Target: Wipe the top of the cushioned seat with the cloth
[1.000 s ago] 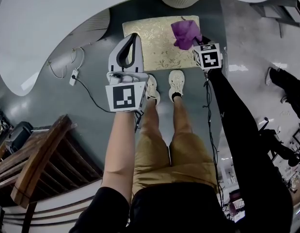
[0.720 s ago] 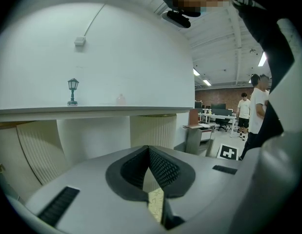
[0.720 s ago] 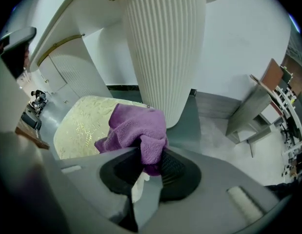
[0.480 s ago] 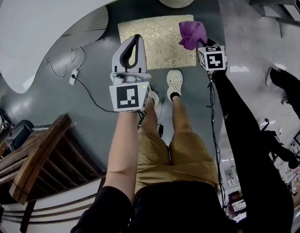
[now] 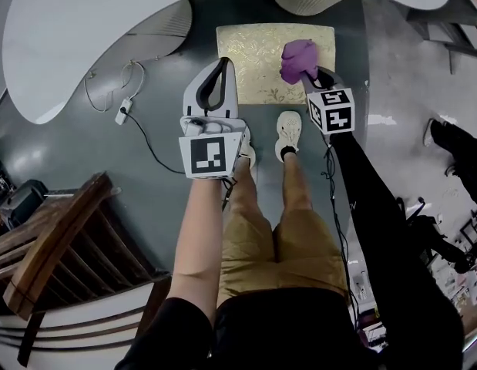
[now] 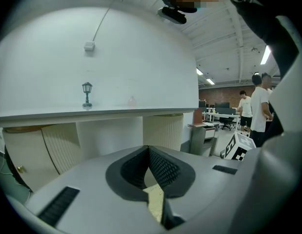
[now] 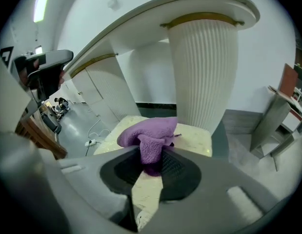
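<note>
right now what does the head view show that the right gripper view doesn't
Only the head view: the left gripper, shut with nothing in it, and the person's tan shorts. Only the right gripper view: the right gripper seen close, its jaws clamped on a fold of the purple cloth, and the gold band under the counter rim. Both: that cloth held over the cushioned seat.
</note>
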Demonstrator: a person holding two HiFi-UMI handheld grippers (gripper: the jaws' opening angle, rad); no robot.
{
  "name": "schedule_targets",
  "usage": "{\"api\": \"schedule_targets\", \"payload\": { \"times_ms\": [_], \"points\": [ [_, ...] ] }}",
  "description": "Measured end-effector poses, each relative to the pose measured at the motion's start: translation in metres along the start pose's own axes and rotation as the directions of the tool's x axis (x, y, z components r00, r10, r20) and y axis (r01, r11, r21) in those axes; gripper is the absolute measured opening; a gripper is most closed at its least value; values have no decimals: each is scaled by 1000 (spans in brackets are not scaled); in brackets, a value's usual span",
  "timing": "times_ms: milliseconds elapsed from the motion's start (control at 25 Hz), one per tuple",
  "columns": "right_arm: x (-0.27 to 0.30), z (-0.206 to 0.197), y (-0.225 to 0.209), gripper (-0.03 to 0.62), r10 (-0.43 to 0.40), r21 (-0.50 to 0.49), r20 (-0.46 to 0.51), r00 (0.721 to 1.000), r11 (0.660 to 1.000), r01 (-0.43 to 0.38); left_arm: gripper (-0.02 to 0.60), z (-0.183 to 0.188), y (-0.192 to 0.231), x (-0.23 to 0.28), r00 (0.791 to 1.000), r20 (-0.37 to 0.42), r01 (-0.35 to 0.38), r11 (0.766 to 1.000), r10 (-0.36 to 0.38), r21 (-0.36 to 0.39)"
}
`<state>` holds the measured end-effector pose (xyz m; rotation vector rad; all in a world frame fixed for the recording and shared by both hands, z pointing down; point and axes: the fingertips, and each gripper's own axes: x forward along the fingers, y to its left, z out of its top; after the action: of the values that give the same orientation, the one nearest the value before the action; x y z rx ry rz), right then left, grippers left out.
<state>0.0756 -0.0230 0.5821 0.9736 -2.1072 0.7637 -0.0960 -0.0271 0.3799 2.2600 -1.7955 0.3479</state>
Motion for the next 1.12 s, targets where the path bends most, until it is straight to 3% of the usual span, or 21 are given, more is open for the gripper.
{"api": "schedule_targets", "payload": {
  "times_ms": [400,600,880,1120],
  "points": [
    [59,19,145,75,87,-65,-9,996,994,-88,6,-14,86,-63,1000,-22,-19,1000,19,20],
    [92,19,189,75,104,-90,-39,994,990,-107,6,-28,111,-76,1000,-24,2,999,-1,40],
    [122,-15,189,76,58,-89,-151,987,993,-72,8,-46,121,-82,999,-39,30,999,-29,37],
    [107,-17,165,76,12,-121,-141,990,992,-30,6,-52,106,-69,998,-46,55,998,-53,35]
  ]
}}
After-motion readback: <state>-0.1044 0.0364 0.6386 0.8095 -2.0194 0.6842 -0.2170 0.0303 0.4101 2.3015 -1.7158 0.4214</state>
